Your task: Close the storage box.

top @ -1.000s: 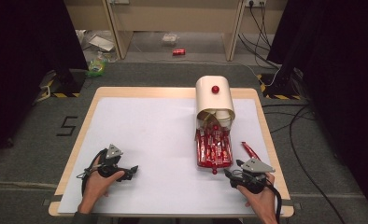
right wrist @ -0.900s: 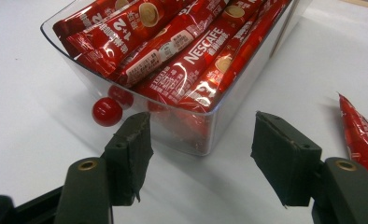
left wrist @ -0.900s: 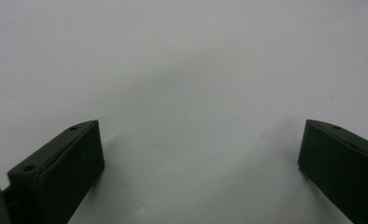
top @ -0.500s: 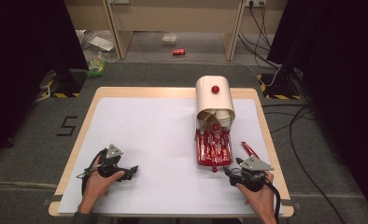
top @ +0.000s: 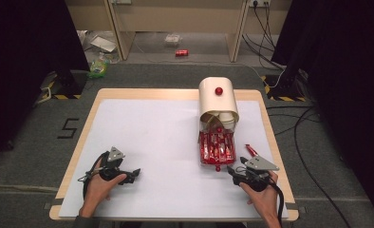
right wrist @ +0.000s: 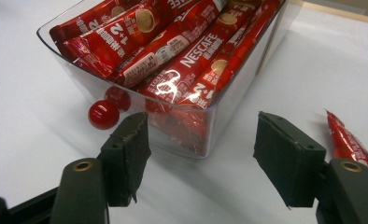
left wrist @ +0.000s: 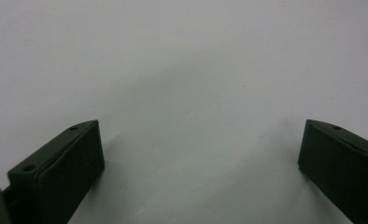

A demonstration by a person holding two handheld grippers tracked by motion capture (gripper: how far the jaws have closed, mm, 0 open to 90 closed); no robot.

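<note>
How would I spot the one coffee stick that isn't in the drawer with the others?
Find the cream dispenser box at the table's far right, then the clear drawer pulled out in front of it, full of red sachets. The loose sachet lies alone on the white mat right of that drawer, just ahead of the right gripper.

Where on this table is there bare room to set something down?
The wide white tabletop left of the clear plastic drawer of red sachets, from the far edge down to the left gripper, is bare. It is crowded at the right: drawer, cream dispenser box, loose red sachet, right gripper.
</note>
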